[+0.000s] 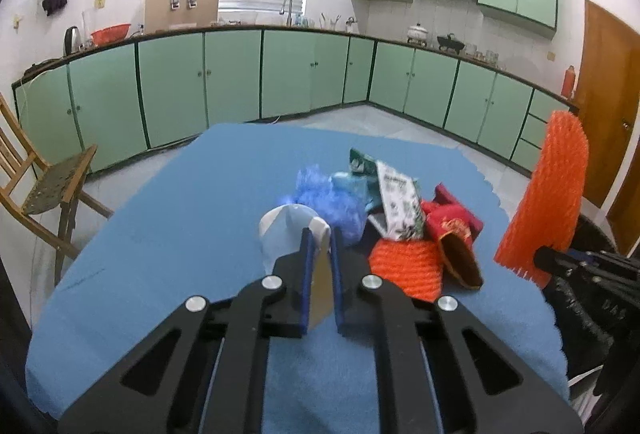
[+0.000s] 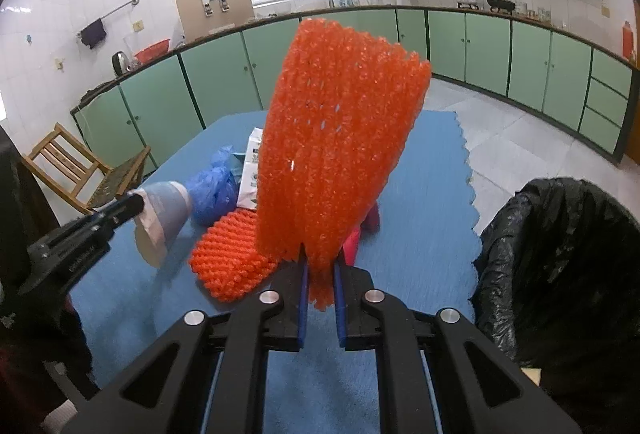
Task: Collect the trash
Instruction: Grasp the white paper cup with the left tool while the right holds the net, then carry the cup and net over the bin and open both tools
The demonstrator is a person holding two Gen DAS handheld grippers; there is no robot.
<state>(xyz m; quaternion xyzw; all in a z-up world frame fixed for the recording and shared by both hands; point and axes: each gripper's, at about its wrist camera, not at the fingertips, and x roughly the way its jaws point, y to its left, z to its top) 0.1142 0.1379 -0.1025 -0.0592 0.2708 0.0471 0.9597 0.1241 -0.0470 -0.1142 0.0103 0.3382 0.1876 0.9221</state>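
— So, where are we with the trash?

— We have two pieces in hand. Our left claw (image 1: 320, 234) is clamped on a paper cup (image 1: 294, 230), pinching its wall between the pads. Our right claw (image 2: 320, 266) is closed on the lower edge of an orange foam net (image 2: 340, 138), which stands up straight ahead of it.

— And what is left?

— Quite a pile, just beyond the left claw and a little to its right: a second orange net (image 1: 404, 266), a blue plastic bag (image 1: 332, 202), a printed carton (image 1: 400, 202) and a red pouch (image 1: 452, 226). None of what we hold is in the bin (image 2: 560, 266) yet; it sits right of the right claw, lined with a black bag. So we judge the job barely begun.

— The surface?

— Our table (image 1: 160, 234) is covered in blue cloth with a scalloped edge. Ahead are green kitchen cabinets (image 1: 232, 74), a blinded window, a pale tiled floor, and a wooden chair (image 1: 44, 186) off to the left.
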